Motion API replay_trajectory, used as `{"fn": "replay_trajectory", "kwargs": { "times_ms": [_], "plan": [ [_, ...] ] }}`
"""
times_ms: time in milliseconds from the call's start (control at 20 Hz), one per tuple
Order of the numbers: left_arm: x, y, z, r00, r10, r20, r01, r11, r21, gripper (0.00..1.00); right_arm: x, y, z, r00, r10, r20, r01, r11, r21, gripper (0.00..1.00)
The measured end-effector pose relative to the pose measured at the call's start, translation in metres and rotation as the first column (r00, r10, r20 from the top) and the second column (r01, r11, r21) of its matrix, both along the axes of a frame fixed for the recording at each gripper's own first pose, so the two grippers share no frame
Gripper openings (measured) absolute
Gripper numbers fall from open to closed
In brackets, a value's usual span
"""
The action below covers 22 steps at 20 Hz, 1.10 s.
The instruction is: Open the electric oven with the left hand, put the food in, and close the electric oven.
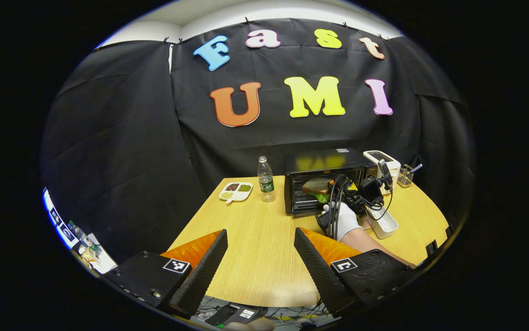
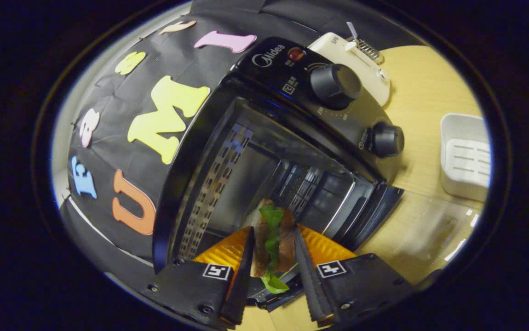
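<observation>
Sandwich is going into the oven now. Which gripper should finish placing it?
Right. The right gripper is shut on the sandwich at the open oven; the left gripper sits open, back over the table.

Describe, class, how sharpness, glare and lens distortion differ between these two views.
Left gripper view: fisheye curves the table edge; the oven top carries a blurred patch. Right gripper view: tilted, the oven bulges; the sandwich is sharp, glare on the open door.
</observation>
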<state>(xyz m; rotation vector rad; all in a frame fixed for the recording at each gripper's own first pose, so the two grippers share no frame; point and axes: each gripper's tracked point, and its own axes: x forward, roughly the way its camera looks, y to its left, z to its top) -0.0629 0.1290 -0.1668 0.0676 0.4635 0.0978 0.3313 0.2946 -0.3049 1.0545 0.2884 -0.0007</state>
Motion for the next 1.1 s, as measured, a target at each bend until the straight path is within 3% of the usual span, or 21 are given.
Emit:
{"fn": "replay_trajectory", "kwargs": {
  "times_ms": [50,100,150,250,400,500,550,600,900,950,1000,1100],
  "plan": [
    [-0.001,0.000,0.000,1.000,0.002,0.001,-0.002,1.000,-0.004,0.96,0.000,0.002,0.004,1.000,0.027,0.011,-0.027,0.999,-0.042,0.46],
    [-0.001,0.001,0.000,1.000,0.005,0.005,-0.005,1.000,-0.001,0.96,-0.004,0.000,0.008,0.999,0.043,0.015,-0.041,0.994,-0.101,0.67],
    [0.001,0.000,0.002,1.000,0.006,0.010,-0.006,1.000,0.001,0.96,-0.008,-0.004,0.014,0.998,0.050,0.025,-0.045,0.985,-0.164,0.65],
    [0.002,-0.001,0.004,1.000,0.006,0.009,-0.006,1.000,-0.002,0.96,-0.019,-0.012,0.025,0.996,0.078,0.041,-0.065,0.966,-0.251,1.00],
    [0.003,-0.004,0.014,0.999,0.004,0.038,-0.004,1.000,-0.007,0.96,-0.057,-0.026,0.043,0.991,0.121,0.054,-0.095,0.934,-0.344,1.00],
    [0.005,-0.006,0.023,0.998,0.003,0.063,-0.001,1.000,-0.017,0.96,-0.090,-0.031,0.058,0.982,0.181,0.056,-0.151,0.925,-0.348,1.00],
    [0.006,-0.008,0.030,0.996,0.004,0.087,-0.002,1.000,-0.025,0.96,-0.110,-0.034,0.065,0.975,0.217,0.043,-0.188,0.916,-0.355,0.89],
    [0.007,-0.010,0.034,0.995,-0.002,0.098,0.005,0.999,-0.032,0.96,-0.128,-0.044,0.072,0.971,0.235,0.044,-0.202,0.904,-0.377,1.00],
    [0.019,-0.036,0.047,0.987,-0.048,0.150,0.057,0.997,-0.056,0.96,-0.220,-0.123,0.129,0.953,0.300,0.044,-0.200,0.732,-0.652,1.00],
    [0.022,-0.043,0.049,0.986,-0.057,0.160,0.067,0.996,-0.058,0.96,-0.231,-0.137,0.141,0.953,0.299,0.049,-0.186,0.704,-0.685,0.89],
    [0.027,-0.049,0.051,0.984,-0.064,0.169,0.074,0.996,-0.058,0.96,-0.241,-0.152,0.153,0.955,0.291,0.062,-0.161,0.680,-0.715,1.00],
    [0.036,-0.064,0.054,0.978,-0.082,0.190,0.095,0.993,-0.063,0.96,-0.259,-0.176,0.173,0.958,0.277,0.081,-0.130,0.664,-0.736,1.00]
  ]
}}
